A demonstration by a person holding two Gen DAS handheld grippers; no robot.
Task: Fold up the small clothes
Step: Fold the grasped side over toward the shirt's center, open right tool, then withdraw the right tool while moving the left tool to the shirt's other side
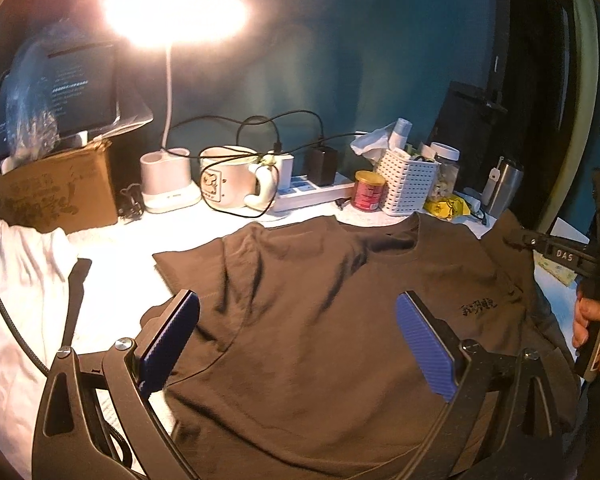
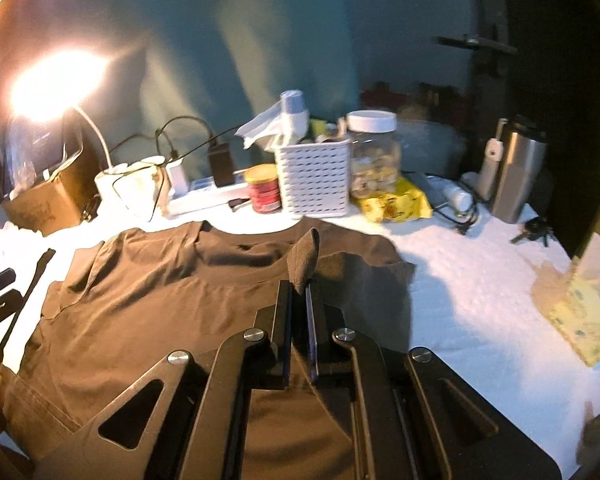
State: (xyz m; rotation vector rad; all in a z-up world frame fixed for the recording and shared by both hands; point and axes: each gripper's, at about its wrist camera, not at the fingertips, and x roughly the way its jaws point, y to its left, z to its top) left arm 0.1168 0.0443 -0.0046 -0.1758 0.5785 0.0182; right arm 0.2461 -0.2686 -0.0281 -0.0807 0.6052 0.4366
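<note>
A: Left wrist view, item one?
B: Brown T-shirt [image 1: 320,312], spread front-up on the white-covered tabletop [image 1: 112,280], neck toward the far clutter; small dark print on the chest.
A: Left tool?
B: Left tool [image 1: 296,344], blue pads [image 1: 424,348] standing wide apart above the shirt, nothing between them.
A: Other stock in that view?
B: Lit desk lamp [image 1: 172,12]; cardboard box [image 1: 56,192] with a tablet [image 1: 60,96] on it; white mug [image 1: 232,176]; power strip [image 1: 316,192]; red tin [image 1: 368,190]; white lattice basket [image 1: 408,186]; steel tumbler [image 1: 504,184]; at the right edge the right tool [image 1: 516,240], pinching the shirt's sleeve, with a hand [image 1: 596,328] on its grip.
A: Right wrist view?
B: Right tool [image 2: 299,292], jaws nearly together, clamped on a raised fold of the brown T-shirt [image 2: 148,300] at its right shoulder; cloth stands up between the fingers; rest of the shirt lies flat to the left.
A: Remainder?
B: Red tin [image 2: 263,188]; basket [image 2: 314,178]; clear jar with white lid [image 2: 374,152]; yellow packet [image 2: 396,202]; tumbler [image 2: 518,168]; keys [image 2: 534,228]; white cover of the tabletop [image 2: 472,280].
</note>
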